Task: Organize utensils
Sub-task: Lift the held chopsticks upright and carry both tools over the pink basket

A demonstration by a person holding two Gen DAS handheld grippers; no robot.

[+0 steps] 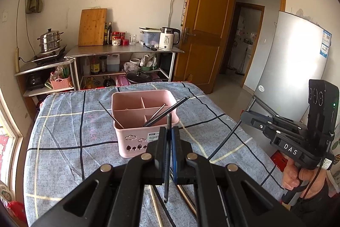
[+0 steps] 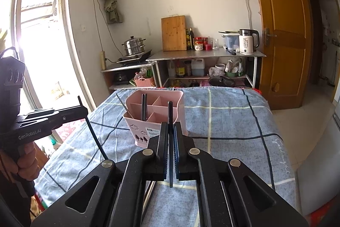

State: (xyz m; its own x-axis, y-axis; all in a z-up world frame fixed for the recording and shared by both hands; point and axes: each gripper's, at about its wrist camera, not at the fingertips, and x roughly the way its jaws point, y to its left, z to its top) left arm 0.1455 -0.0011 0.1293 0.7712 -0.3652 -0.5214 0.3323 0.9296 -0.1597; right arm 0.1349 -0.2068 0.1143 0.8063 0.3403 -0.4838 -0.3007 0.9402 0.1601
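Observation:
A pink compartment basket [image 1: 136, 139] [image 2: 138, 133] stands on the blue checked tablecloth [image 1: 63, 131]. Inside it lean a dark chopstick pair [image 1: 170, 109] [image 2: 144, 106] and a thin metal stick [image 1: 110, 114] [image 2: 122, 103]. My left gripper [image 1: 169, 130] [image 2: 84, 110] is shut on a black chopstick [image 1: 167, 163] [image 2: 95, 137], held upright just in front of the basket. My right gripper [image 2: 170, 126] [image 1: 244, 116] is shut on another black chopstick [image 2: 170, 112] [image 1: 225, 137], also near the basket's front. Both are raised above the table. More sticks [image 1: 155, 205] [image 2: 148, 193] lie on the cloth beneath the grippers.
Behind the table stands a metal shelf [image 1: 127, 49] with a cutting board, bottles, a kettle [image 1: 167, 38] and a steamer pot [image 1: 50, 39]. An open wooden door [image 1: 204, 24] and a silver fridge [image 1: 293, 61] are on the right. A window [image 2: 38, 35] is on the left.

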